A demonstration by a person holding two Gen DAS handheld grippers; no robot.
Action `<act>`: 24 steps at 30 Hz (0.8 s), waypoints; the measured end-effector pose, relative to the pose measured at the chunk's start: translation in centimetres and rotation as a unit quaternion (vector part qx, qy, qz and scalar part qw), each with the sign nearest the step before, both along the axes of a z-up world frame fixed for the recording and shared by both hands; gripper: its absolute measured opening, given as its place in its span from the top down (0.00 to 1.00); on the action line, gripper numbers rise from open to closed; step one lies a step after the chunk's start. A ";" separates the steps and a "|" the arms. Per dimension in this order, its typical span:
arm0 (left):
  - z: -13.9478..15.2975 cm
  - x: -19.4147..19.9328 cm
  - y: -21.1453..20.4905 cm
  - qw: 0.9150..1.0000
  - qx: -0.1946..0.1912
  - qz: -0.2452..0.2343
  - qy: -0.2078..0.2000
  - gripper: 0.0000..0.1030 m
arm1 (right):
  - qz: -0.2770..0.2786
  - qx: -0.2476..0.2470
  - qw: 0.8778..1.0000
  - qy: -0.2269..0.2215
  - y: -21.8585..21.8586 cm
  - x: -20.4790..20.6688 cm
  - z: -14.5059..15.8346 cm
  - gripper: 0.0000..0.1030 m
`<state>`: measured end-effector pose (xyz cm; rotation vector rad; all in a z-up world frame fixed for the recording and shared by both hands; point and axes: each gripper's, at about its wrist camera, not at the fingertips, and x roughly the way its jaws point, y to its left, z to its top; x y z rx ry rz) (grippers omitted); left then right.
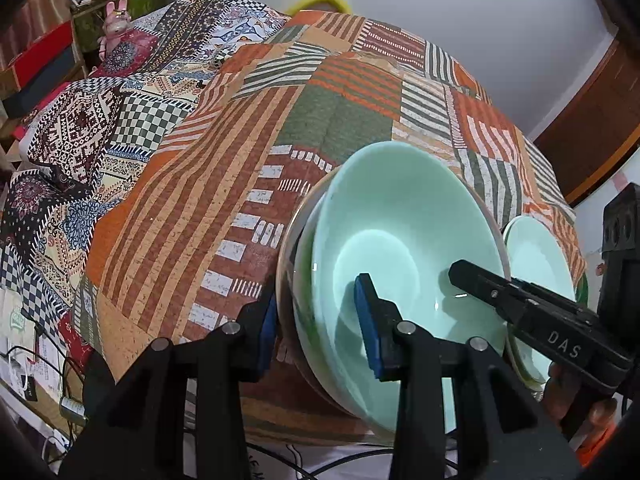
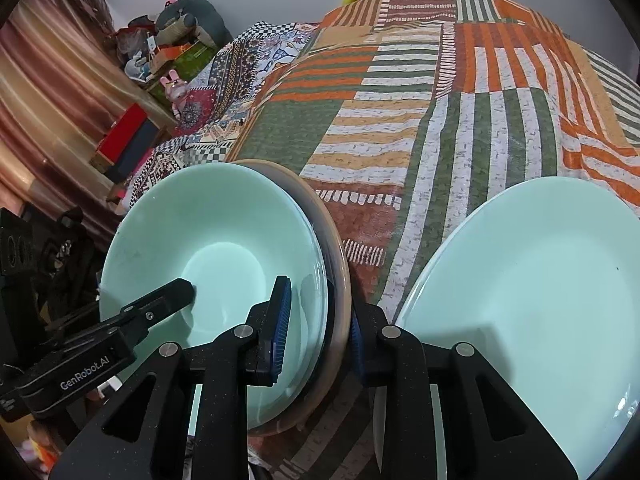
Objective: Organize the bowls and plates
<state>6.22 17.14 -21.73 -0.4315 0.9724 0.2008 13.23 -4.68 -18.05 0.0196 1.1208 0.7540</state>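
Observation:
A stack of dishes sits on the striped patchwork bedspread (image 1: 320, 112): a pale green bowl (image 1: 400, 232) on top, another green one under it, and a brown-rimmed plate (image 2: 340, 264) at the bottom. My left gripper (image 1: 316, 296) clamps the stack's left rim, with one pad inside the bowl and one outside. My right gripper (image 2: 320, 300) clamps the opposite rim the same way. Its inner finger (image 1: 472, 280) shows in the left wrist view, and the left gripper's finger (image 2: 176, 292) shows in the right wrist view. A separate pale green plate (image 2: 520, 300) lies right of the stack.
A second, checkered quilt (image 1: 100, 128) covers the bed's left side. Beyond it stand cluttered shelves with boxes (image 1: 36, 64) and a pink rabbit toy (image 1: 114, 20). Cables (image 1: 48, 364) hang at the bed's near edge. A wooden door (image 1: 592, 120) stands at the right.

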 end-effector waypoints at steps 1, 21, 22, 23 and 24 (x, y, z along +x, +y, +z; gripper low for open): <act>0.1 0.0 -0.1 1.000 0.001 0.000 0.000 0.64 | -0.001 0.001 1.000 0.001 -0.1 0.0 0.0 0.77; 4.2 -0.8 -1.7 0.999 0.014 0.000 -0.040 0.64 | -0.014 0.025 0.999 -0.034 -1.3 -0.6 3.0 0.76; 4.5 -0.8 -1.8 0.999 0.015 -0.002 -0.043 0.64 | -0.015 0.027 0.999 -0.037 -1.5 -0.7 3.3 0.76; 4.9 -0.9 -2.0 0.999 0.016 -0.003 -0.048 0.64 | -0.017 0.031 0.999 -0.039 -1.7 -0.7 3.5 0.76; 5.1 -0.9 -2.1 0.999 0.016 -0.004 -0.051 0.64 | -0.018 0.033 0.999 -0.040 -1.7 -0.6 3.7 0.76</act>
